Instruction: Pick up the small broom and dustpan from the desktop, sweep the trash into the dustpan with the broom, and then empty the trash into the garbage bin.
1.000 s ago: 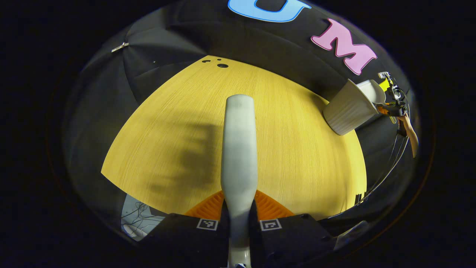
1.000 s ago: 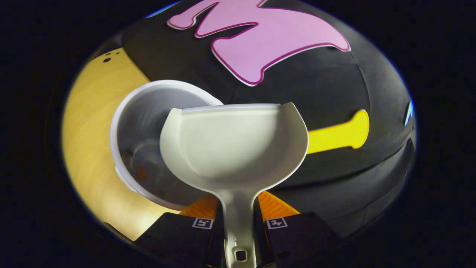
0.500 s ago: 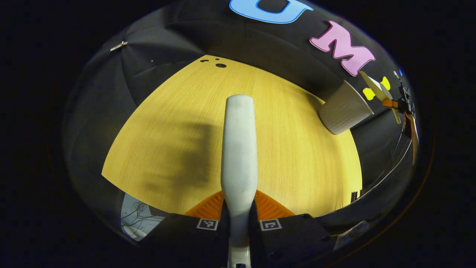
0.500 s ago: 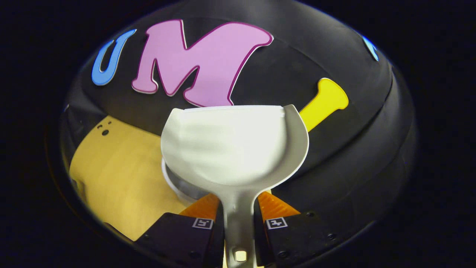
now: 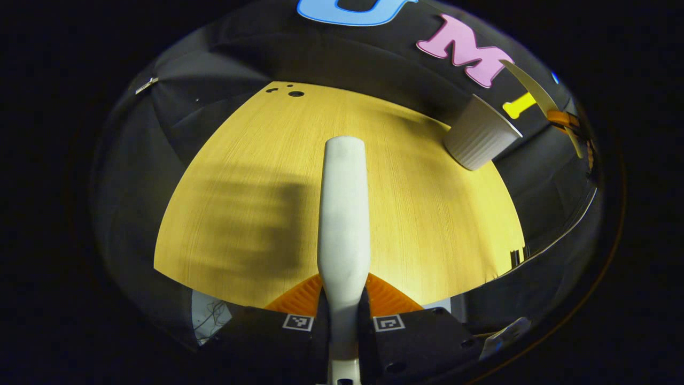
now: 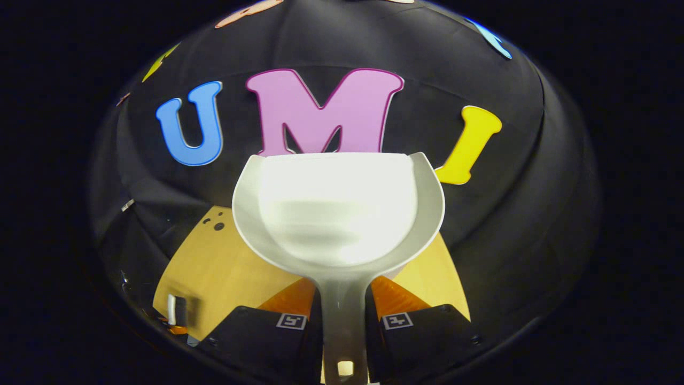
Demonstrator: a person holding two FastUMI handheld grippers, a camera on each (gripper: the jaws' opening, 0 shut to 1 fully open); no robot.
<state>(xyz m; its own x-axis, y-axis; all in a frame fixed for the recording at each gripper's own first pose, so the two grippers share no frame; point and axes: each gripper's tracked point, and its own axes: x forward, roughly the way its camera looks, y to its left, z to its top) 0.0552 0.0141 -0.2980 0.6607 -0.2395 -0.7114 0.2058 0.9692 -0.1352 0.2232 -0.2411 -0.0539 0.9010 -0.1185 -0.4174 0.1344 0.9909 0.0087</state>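
Yellow wood-grain desktop [image 5: 406,214] fills the middle of the left gripper view, black cloth booth wall behind it along the top. Three small dark holes [image 5: 295,93] sit at the desktop's far edge, upper centre-left. A soft shadow lies on the wood at centre-left. White ribbed plastic garbage bin [image 5: 477,139] stands on the desktop at upper right, near the far edge.

In the right gripper view, the desktop [image 6: 214,267] shows low in the frame with the same holes at left, booth wall above.

Left gripper [image 5: 343,307] at bottom centre of its own view, both fingers clamped on the handle of the small white broom [image 5: 343,214]; the pale handle runs straight up the middle of the frame over the desktop, bristles not visible.

Right gripper [image 6: 343,313] at bottom centre of its view, fingers closed on the stem of the white plastic dustpan [image 6: 337,208], pan facing the camera, held above the desktop; inside looks bare. In the left gripper view, that dustpan [image 5: 539,99] shows edge-on at far upper right, just beyond the bin.
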